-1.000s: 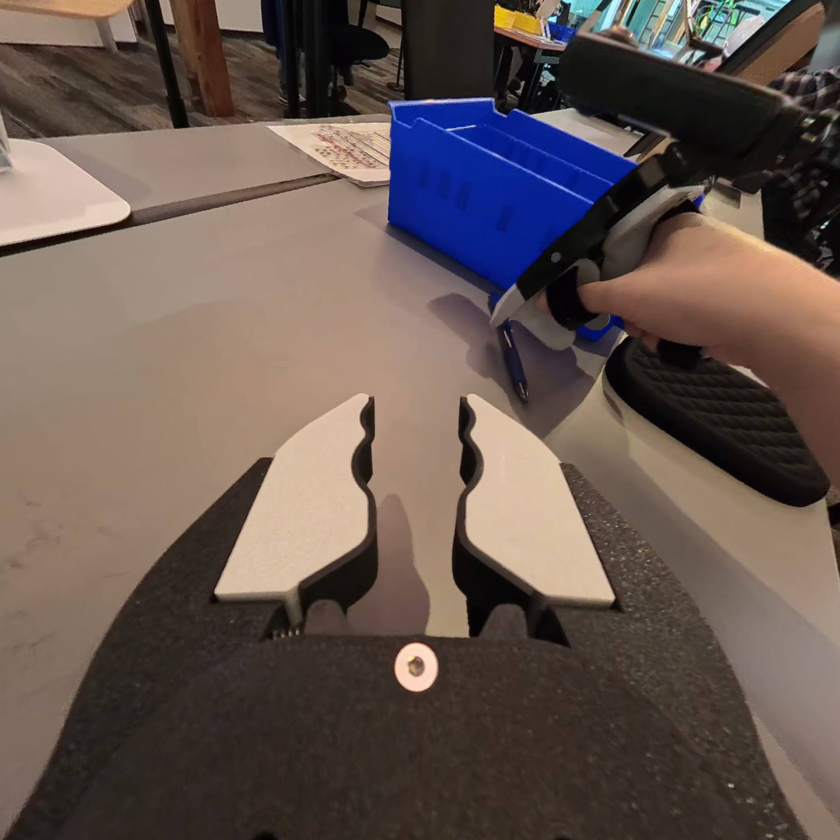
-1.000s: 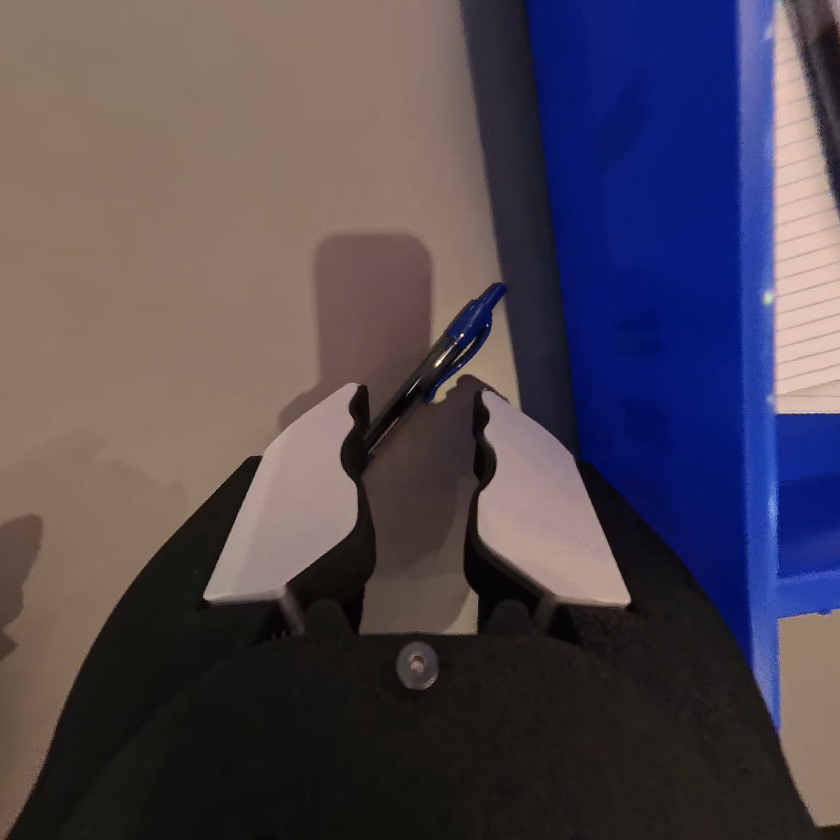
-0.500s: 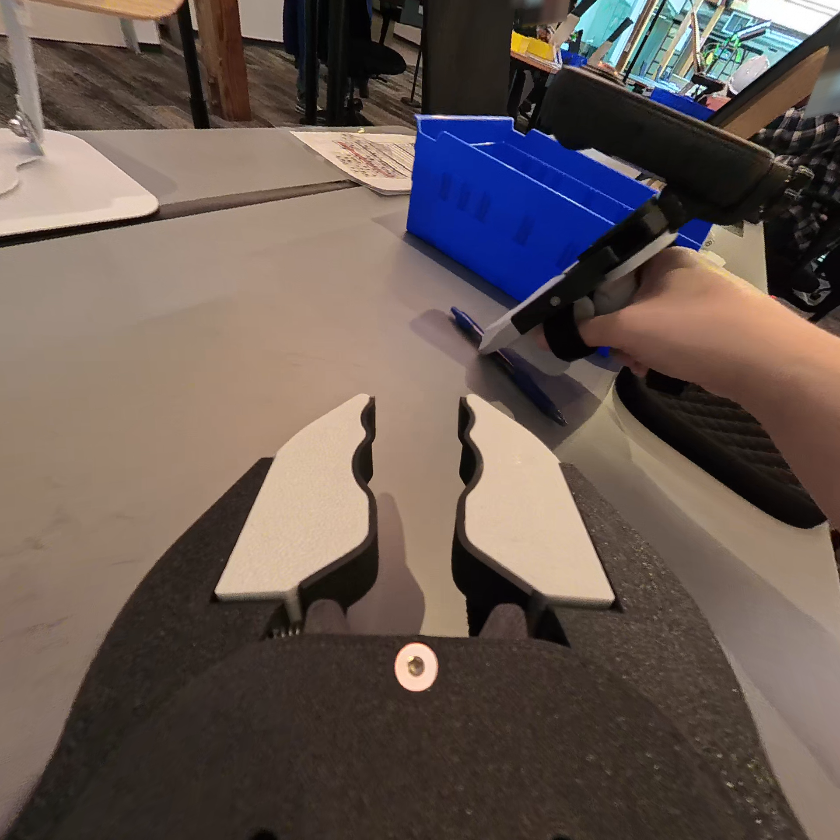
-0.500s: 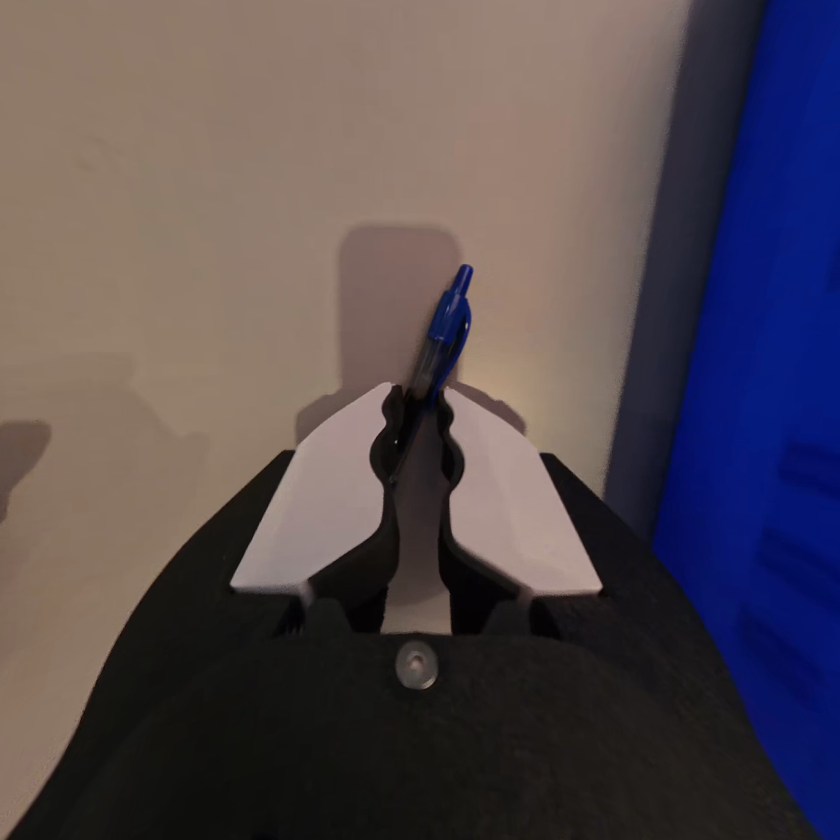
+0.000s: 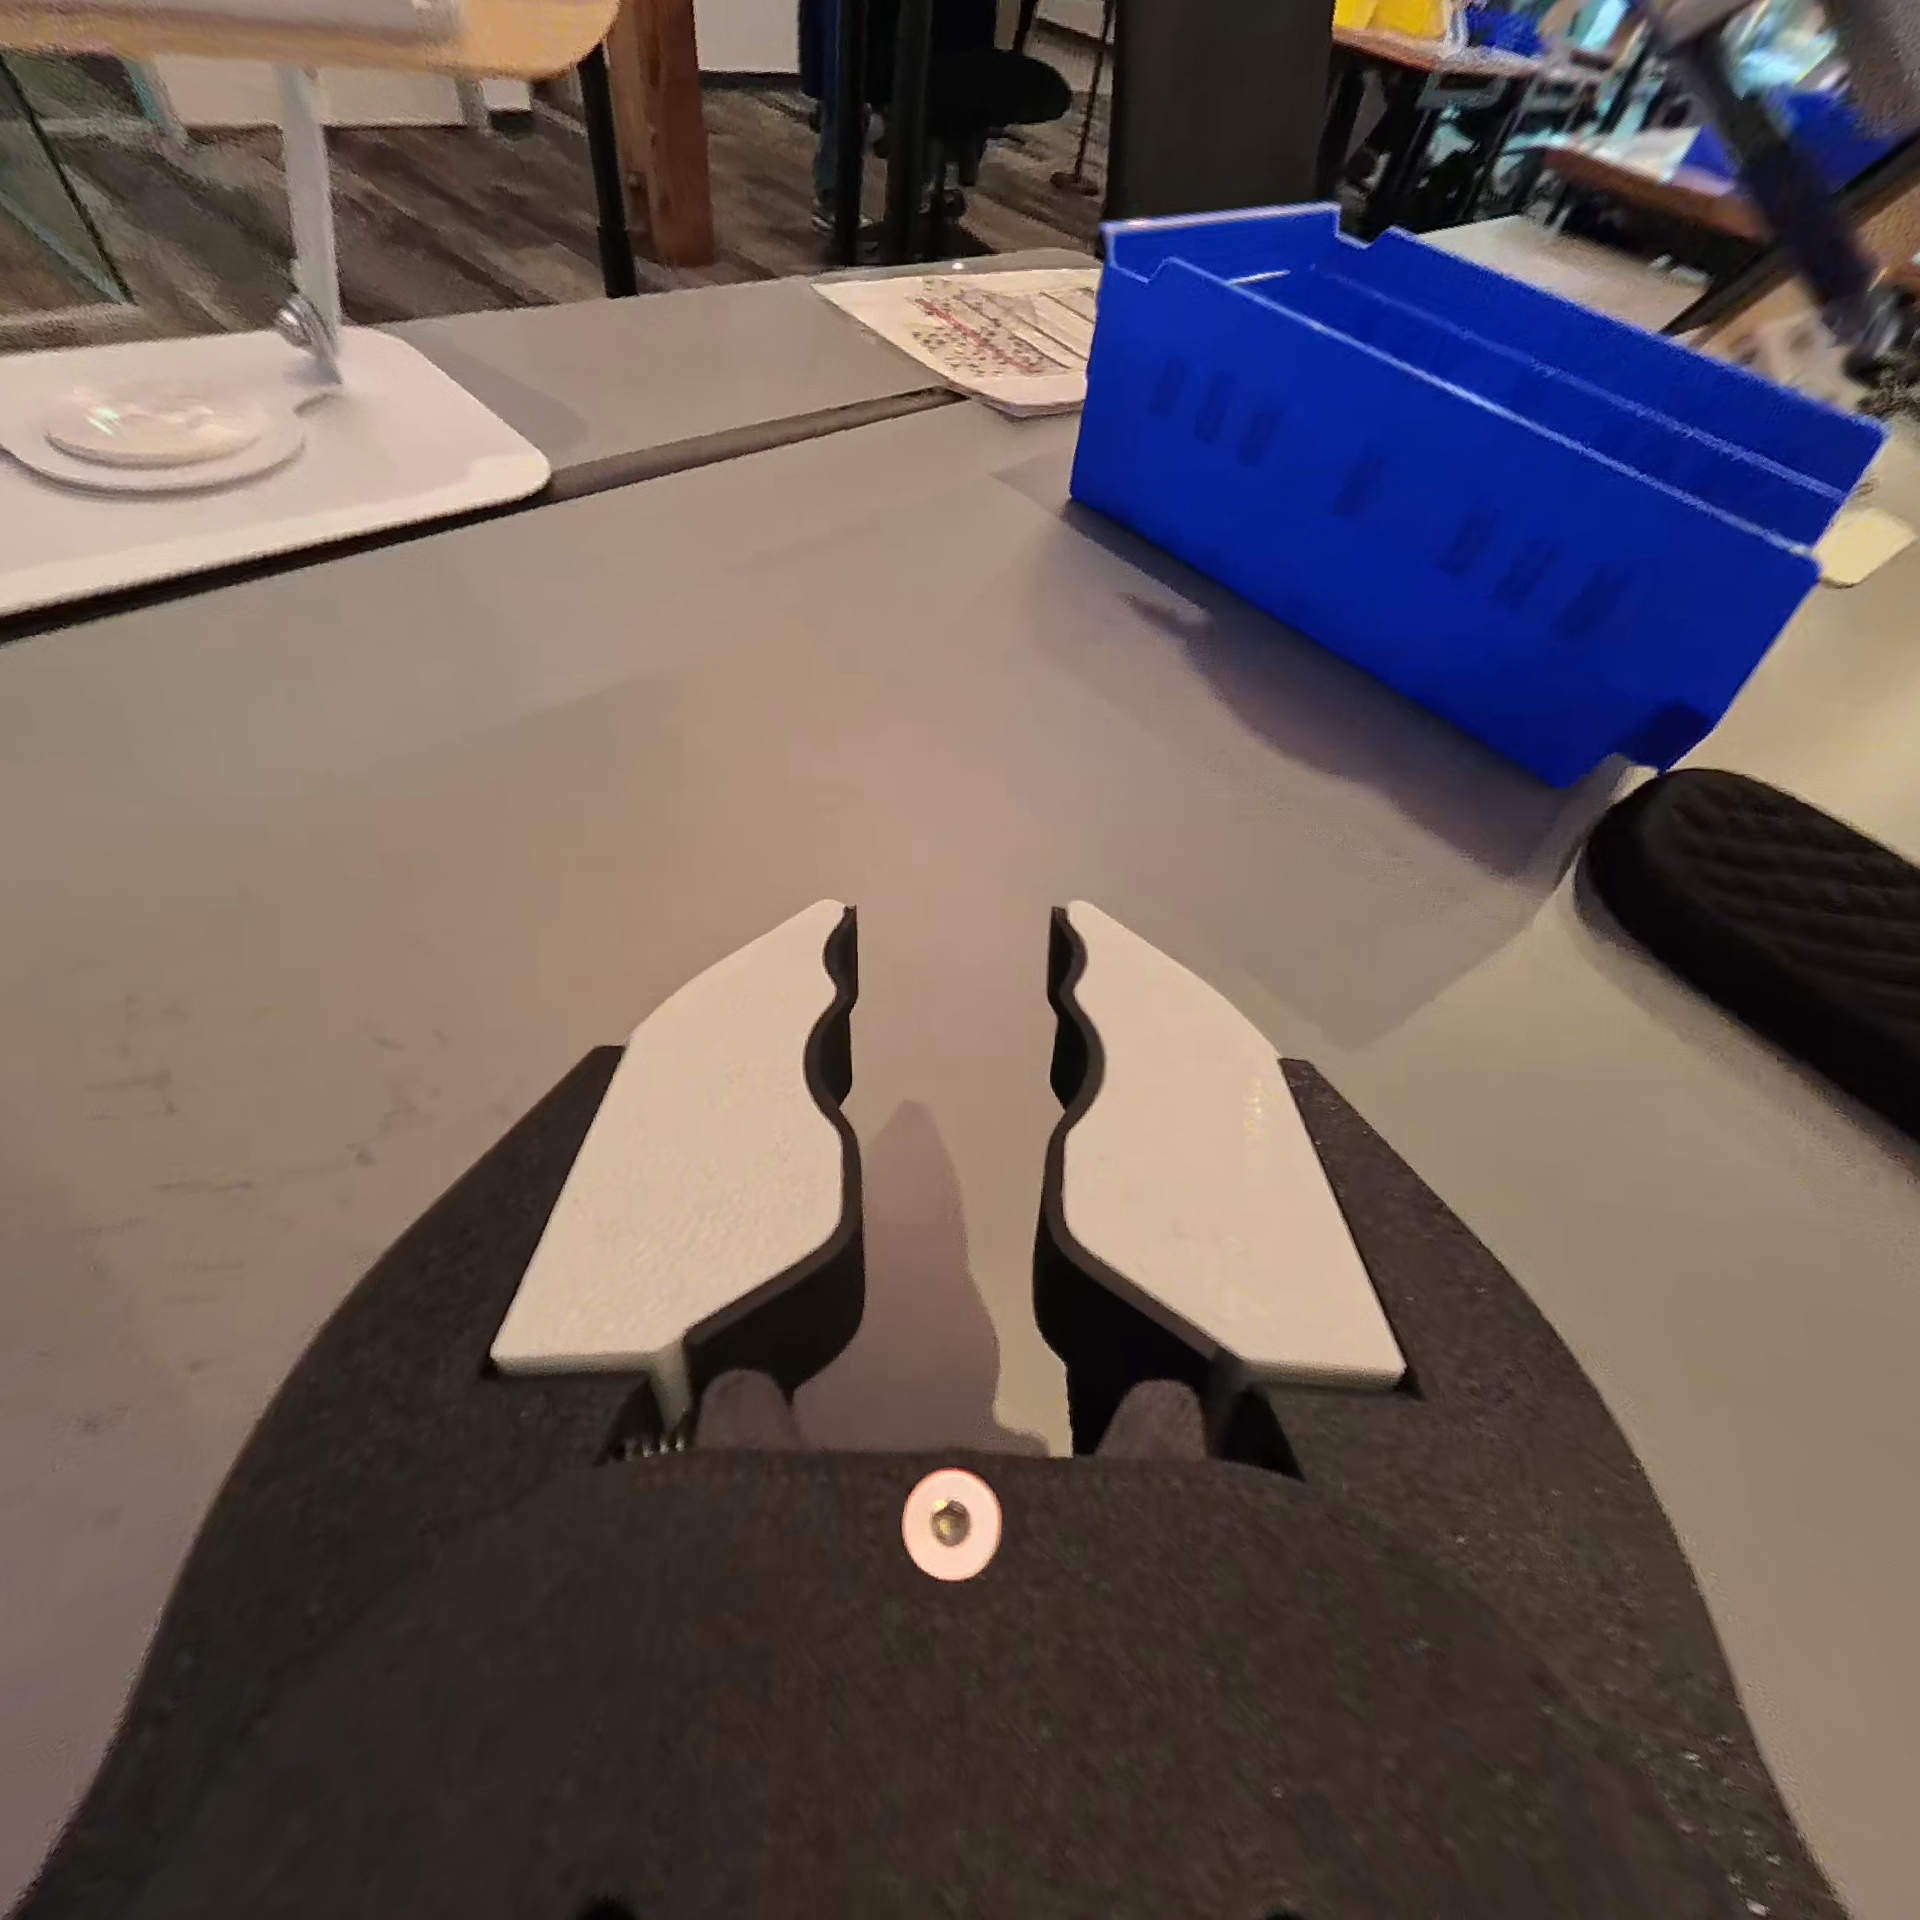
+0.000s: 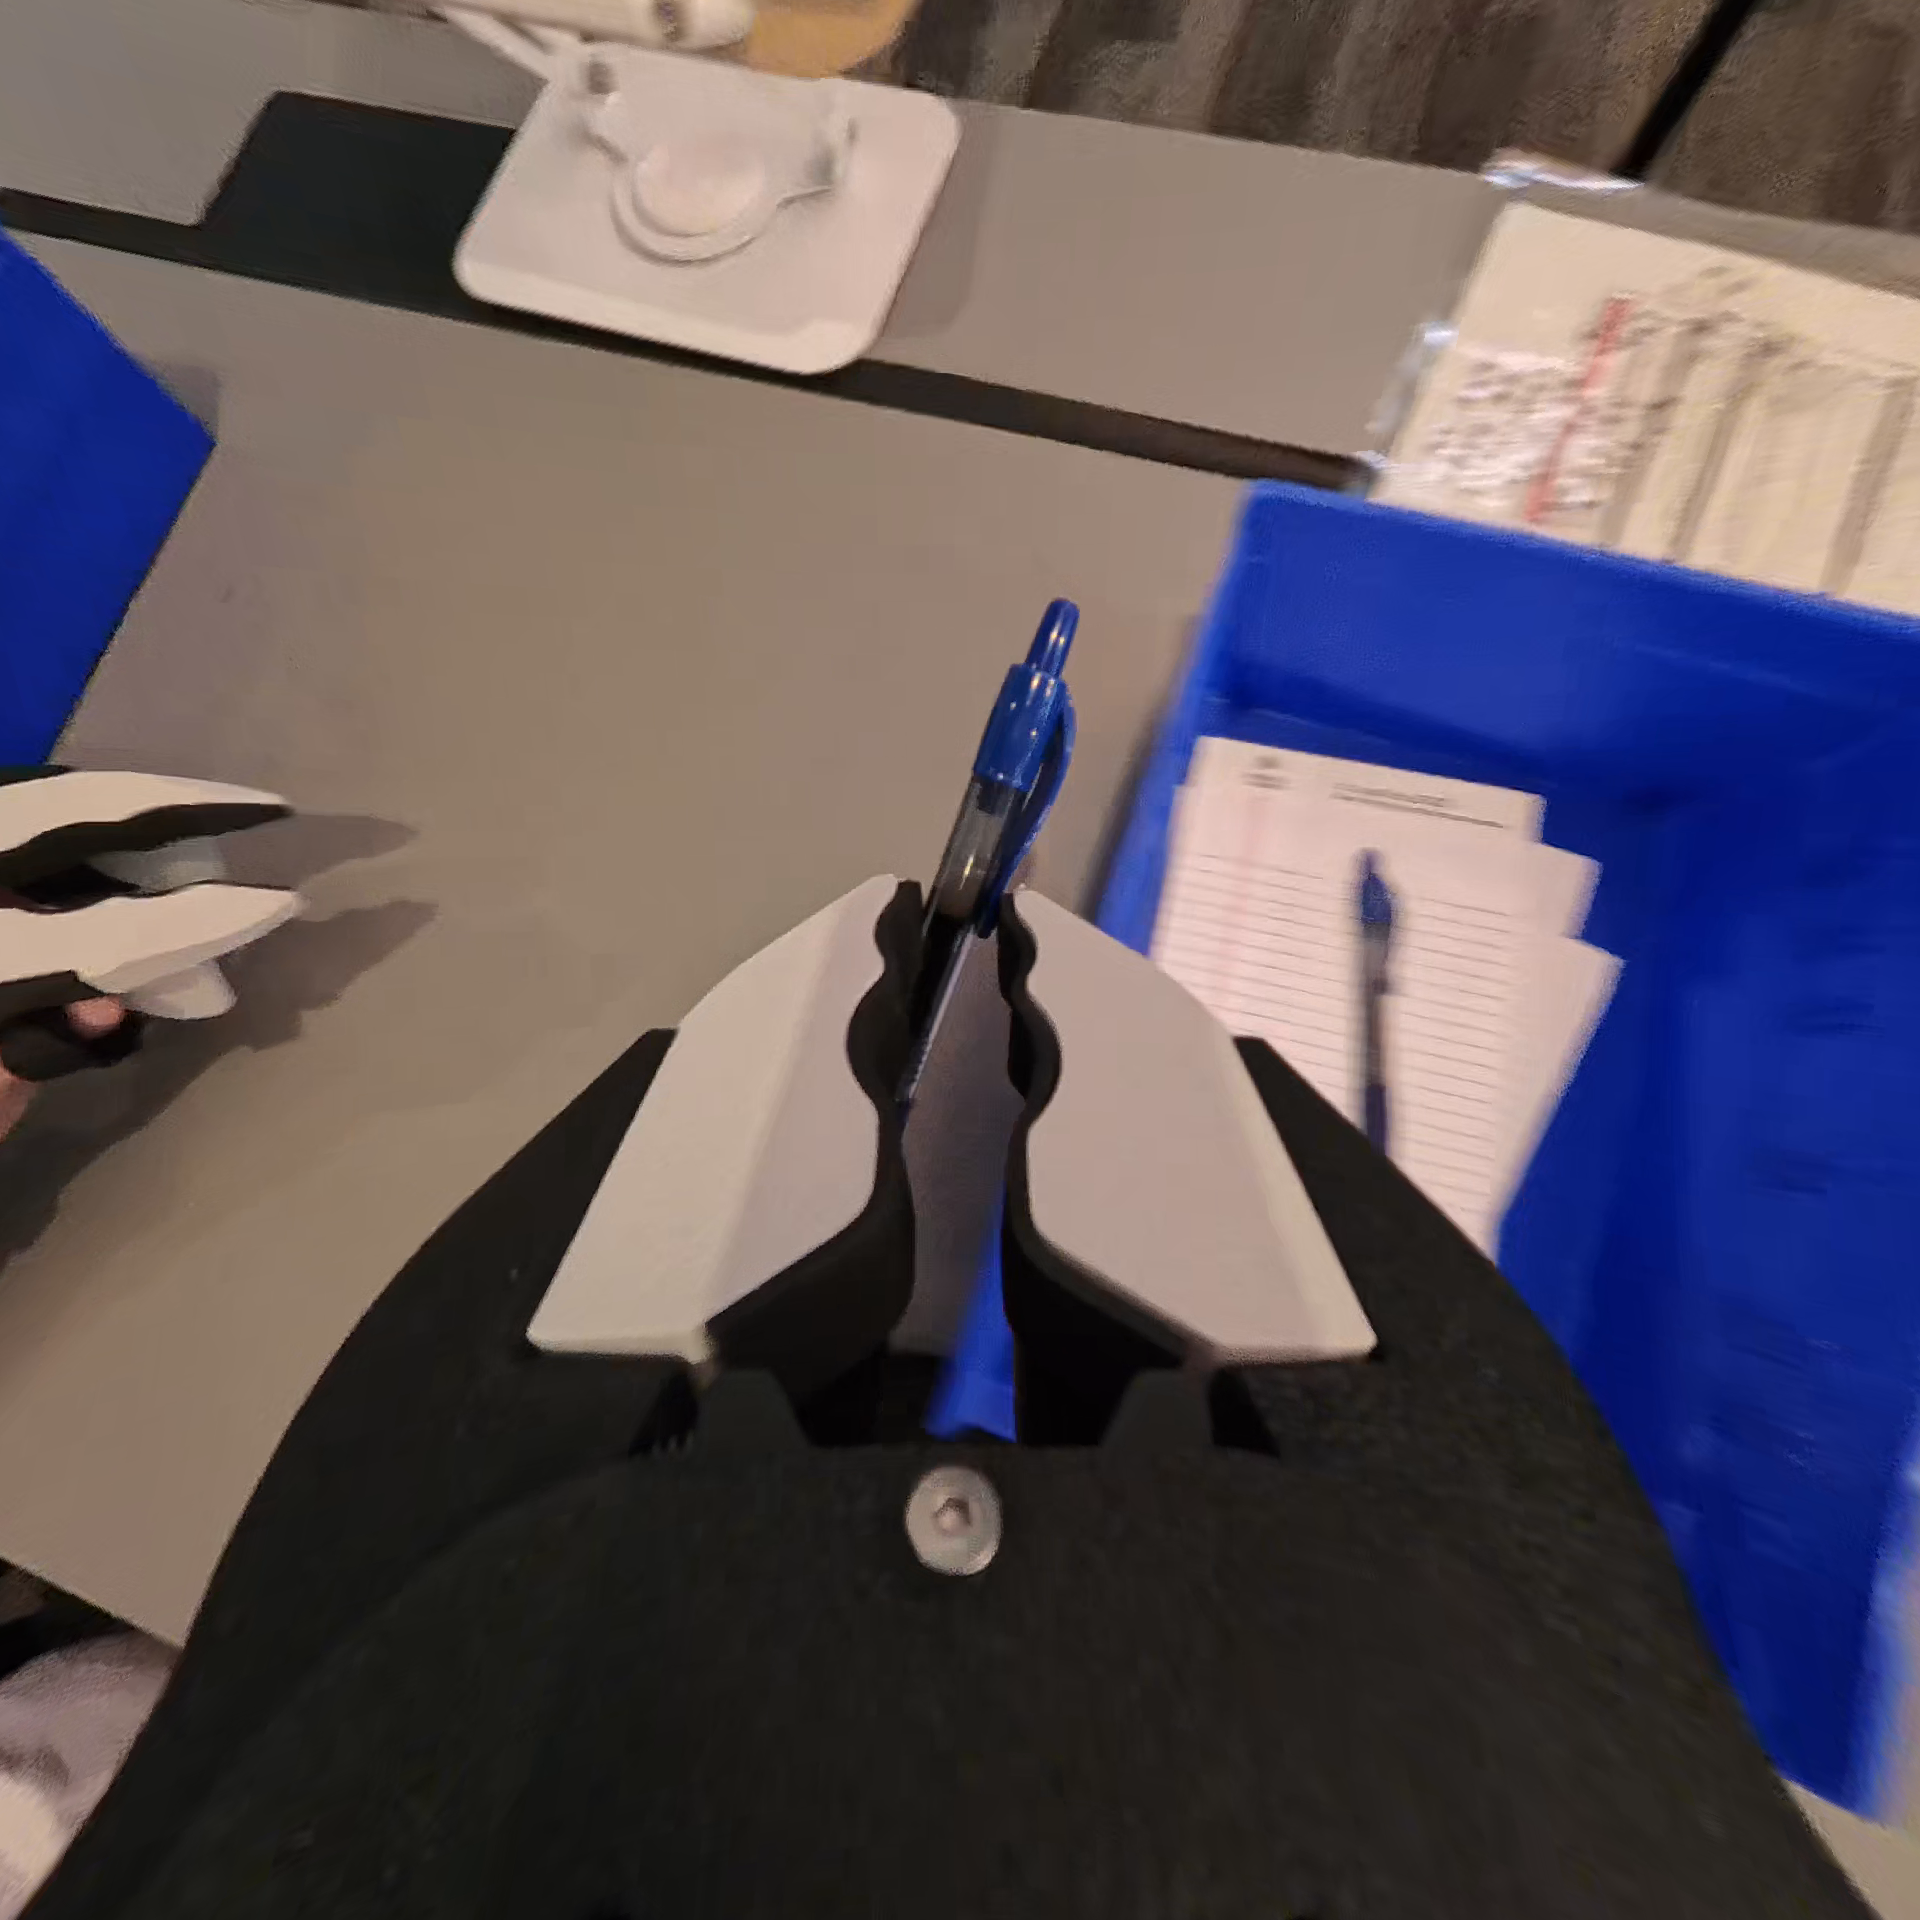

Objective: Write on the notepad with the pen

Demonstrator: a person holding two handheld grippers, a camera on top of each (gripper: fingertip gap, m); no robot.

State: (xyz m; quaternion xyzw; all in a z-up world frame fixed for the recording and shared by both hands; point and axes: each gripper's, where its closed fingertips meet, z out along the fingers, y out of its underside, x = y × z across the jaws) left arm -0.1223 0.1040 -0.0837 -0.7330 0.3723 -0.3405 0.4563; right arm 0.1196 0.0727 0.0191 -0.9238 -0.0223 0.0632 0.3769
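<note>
In the right wrist view my right gripper [image 6: 956, 899] is shut on a blue pen [image 6: 1023, 748]. The pen's clip end sticks out past the fingertips, and it is held in the air above the grey table [image 6: 623, 623]. A lined notepad [image 6: 1278, 935] lies inside a blue bin [image 6: 1714, 727] to the right, with a second blue pen [image 6: 1374, 987] lying on it. My left gripper [image 5: 951, 914] is open and empty, low over the table. It also shows at the left of the right wrist view [image 6: 289, 860].
The blue bin [image 5: 1455, 499] stands back right of my left gripper. A black padded rest [image 5: 1766, 935] lies at the right edge. A white stand base [image 5: 208, 457] is back left. A printed sheet [image 5: 987, 332] lies behind the bin. Another blue object [image 6: 73, 499] is far left. Left tips to right tips: about 25 cm. The white stand base [image 5: 208, 457] lies some 35 cm from my left tips, 45 cm from my right tips.
My right gripper closed on the pen, lifted it off the table and rose beside the bin. It has left the middle of the left wrist view. The left gripper stays open.
</note>
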